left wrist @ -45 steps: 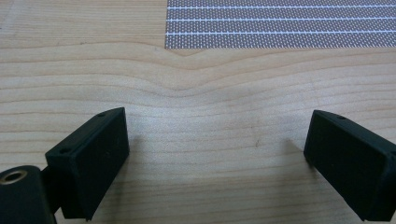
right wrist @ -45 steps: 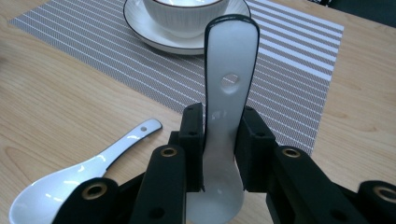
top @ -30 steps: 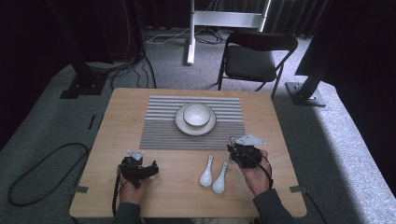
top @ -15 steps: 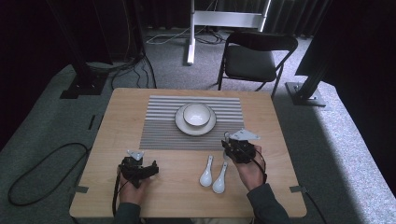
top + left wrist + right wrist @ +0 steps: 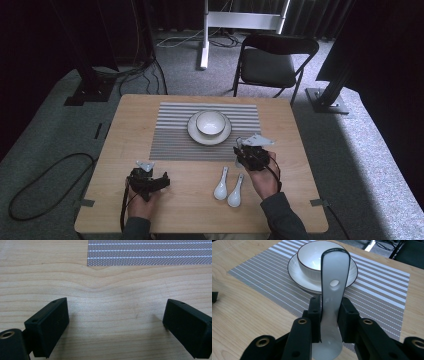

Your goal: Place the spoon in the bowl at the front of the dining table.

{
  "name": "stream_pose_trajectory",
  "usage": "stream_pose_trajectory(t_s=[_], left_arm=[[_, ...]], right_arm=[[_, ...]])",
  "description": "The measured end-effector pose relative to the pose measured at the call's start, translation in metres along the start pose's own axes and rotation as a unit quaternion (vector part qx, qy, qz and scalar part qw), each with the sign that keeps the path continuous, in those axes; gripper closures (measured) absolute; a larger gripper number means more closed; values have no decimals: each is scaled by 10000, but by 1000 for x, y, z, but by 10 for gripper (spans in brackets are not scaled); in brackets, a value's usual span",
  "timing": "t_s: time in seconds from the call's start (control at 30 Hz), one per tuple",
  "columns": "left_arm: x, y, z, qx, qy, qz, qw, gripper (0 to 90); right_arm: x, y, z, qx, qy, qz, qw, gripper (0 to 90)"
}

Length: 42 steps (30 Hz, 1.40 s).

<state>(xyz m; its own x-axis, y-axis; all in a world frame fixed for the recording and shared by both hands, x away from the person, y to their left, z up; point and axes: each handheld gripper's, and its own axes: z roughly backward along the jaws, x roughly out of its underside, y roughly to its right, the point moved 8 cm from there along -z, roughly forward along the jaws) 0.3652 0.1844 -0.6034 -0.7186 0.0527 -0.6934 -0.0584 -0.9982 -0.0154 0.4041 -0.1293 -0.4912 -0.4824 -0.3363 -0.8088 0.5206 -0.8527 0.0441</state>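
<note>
The left hand-held gripper [image 5: 147,179] is seen in the high view at about 7 o'clock on the worktop [image 5: 110,145], held by the left hand [image 5: 141,206], with a cable [image 5: 123,210] trailing back from it. In the left gripper view its jaws are spread wide apart over bare wood [image 5: 112,312], with nothing between them; the near edge of the mat [image 5: 150,252] is seen at 12 o'clock of that view.

The striped mat [image 5: 172,132] is laid at the middle of the worktop, toward 12 o'clock. A plate [image 5: 196,134] is set on it, and a bowl [image 5: 210,122] is set on the plate.

Two white spoons [image 5: 227,186] are laid side by side on the bare wood at about 6 o'clock, just off the mat's near edge, handles pointed toward 12 o'clock.

The right hand-held gripper [image 5: 251,156] is held by the right hand [image 5: 265,177] at about 4 o'clock, at the mat's near right corner, just beside the two spoons. In the right gripper view its jaws are pressed against a third spoon [image 5: 334,282], which is pinched at the neck between them. The handle is raised upright, and a small hole shows through it. The bowl [image 5: 312,257] and plate [image 5: 297,272] are seen behind the handle at 12 o'clock of that view.
</note>
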Motion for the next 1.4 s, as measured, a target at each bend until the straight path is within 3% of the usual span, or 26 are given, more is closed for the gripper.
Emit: stream_pose_trajectory(t_s=[1.4], left_arm=[[0,0,0,1,16,-9,10000,70]], right_arm=[[-39,9,-14,70,189,6,9998,744]])
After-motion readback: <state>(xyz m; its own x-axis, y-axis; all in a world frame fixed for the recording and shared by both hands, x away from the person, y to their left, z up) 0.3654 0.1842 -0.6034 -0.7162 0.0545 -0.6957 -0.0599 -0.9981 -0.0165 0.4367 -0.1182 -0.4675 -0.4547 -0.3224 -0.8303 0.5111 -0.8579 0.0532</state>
